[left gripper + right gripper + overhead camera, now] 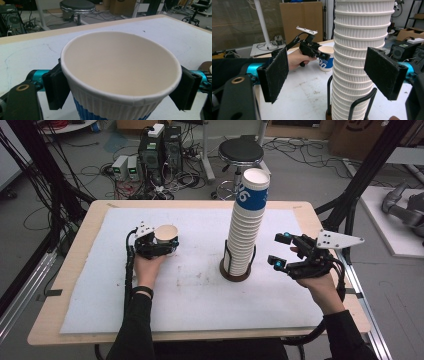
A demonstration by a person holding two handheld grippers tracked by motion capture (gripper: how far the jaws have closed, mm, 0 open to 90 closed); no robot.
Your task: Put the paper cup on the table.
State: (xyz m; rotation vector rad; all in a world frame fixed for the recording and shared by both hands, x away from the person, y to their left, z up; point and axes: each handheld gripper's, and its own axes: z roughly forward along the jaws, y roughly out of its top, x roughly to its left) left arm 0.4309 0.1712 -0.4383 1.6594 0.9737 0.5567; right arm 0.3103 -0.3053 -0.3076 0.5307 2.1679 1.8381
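Paper cup (120,75) upright on the table between the left gripper's (159,246) parted pads, rim just beside them.

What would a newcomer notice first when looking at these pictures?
The eye goes first to the tall stack of paper cups, white with a blue cup on top, standing in a black wire holder right of the table's middle. Next comes the single paper cup on the white mat, between the jaws of the left gripper. The right gripper stands open just right of the stack.
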